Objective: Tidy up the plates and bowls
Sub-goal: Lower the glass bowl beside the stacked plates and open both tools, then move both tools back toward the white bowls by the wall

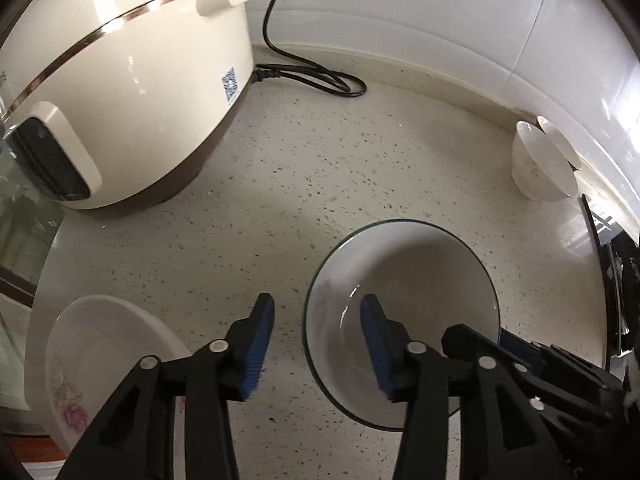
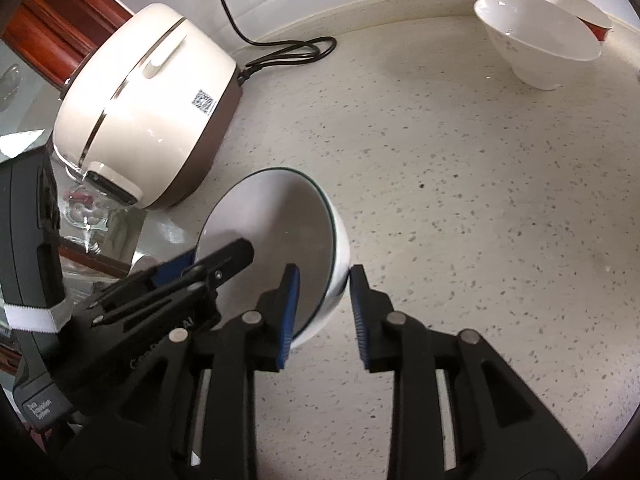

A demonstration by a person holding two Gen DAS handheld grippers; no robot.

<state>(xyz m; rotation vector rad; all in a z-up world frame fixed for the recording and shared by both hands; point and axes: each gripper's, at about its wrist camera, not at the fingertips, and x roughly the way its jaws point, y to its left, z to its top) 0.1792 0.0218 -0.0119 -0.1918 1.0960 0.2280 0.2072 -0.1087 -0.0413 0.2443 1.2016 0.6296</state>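
Observation:
A white bowl with a dark green rim [image 1: 420, 264] [image 2: 272, 216] stands on the speckled counter [image 1: 280, 200]. My left gripper [image 1: 318, 300] is open astride its near-left rim, one blue pad inside the bowl and the other outside, neither pressing. My right gripper [image 2: 324, 270] straddles the opposite wall, one pad inside and one just outside, with a small gap showing, so it is open. Each gripper appears in the other's view: the right gripper [image 1: 516, 344], the left gripper [image 2: 208, 258]. A white plate with pink flowers [image 1: 108, 352] lies at the lower left.
A cream rice cooker [image 1: 120, 80] [image 2: 148, 108] stands at the left with its black cord [image 1: 320, 76] looped by the wall. A white bowl [image 1: 536, 168] [image 2: 536, 40] and a red-sided bowl [image 2: 572, 4] sit at the back right. Glassware [image 2: 84, 216] stands left; a black stove edge [image 1: 600, 264] lies right.

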